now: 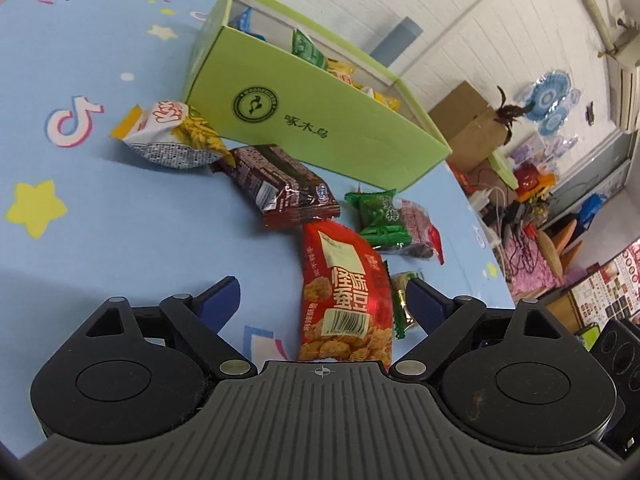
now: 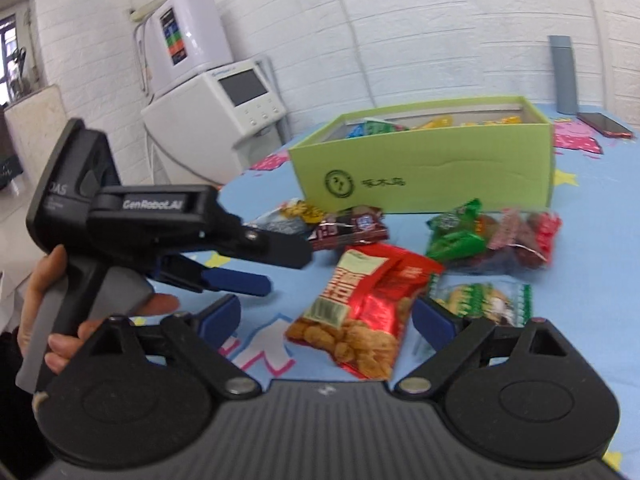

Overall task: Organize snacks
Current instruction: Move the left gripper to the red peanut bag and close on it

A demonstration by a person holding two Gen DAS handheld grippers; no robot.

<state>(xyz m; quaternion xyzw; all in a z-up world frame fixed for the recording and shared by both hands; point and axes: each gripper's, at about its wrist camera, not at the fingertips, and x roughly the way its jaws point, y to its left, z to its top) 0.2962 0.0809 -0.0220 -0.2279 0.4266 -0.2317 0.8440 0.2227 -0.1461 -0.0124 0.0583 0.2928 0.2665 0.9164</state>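
Red snack packet (image 1: 347,300) lengthwise between spread left tongs (image 1: 320,300), barcode nearest.

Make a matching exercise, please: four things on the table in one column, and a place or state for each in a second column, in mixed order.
Things:
1. red bag
2. green box
3. phone
4. brown pack

Places or states:
A. open, with snacks inside
B. lies between the open fingers of both grippers
C. lies beside the box's far end
D. lies in front of the box, next to the white bag

Pairs: 1-B, 2-A, 3-C, 4-D
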